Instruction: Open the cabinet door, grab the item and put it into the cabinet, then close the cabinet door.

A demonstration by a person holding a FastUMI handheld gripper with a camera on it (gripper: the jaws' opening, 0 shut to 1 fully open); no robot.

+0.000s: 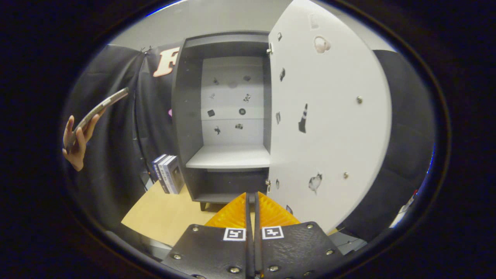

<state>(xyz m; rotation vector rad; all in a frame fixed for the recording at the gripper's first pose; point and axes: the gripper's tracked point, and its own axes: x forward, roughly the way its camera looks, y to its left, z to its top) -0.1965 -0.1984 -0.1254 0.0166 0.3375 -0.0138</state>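
Cabinet [228, 116] sits dead centre in the frame, grey body, door [329, 124] swung wide open to the right so its pale inner face with a bunch of little stickers takes up the right half. Inside, the shelf [228, 157] is bare and the back panel has small stickers too. Gripper [252, 203] is at the bottom centre, fingers pressed together with only a thin slit between them, nothing held, tips pointing at the cabinet's base. The item looks like the boxed books [167, 173], standing upright on the wooden table [162, 213] lower left, just beside the cabinet's left wall. Over at the left edge a hand [76, 141] holds up a phone [99, 110], tilted, in front of the black cloth.
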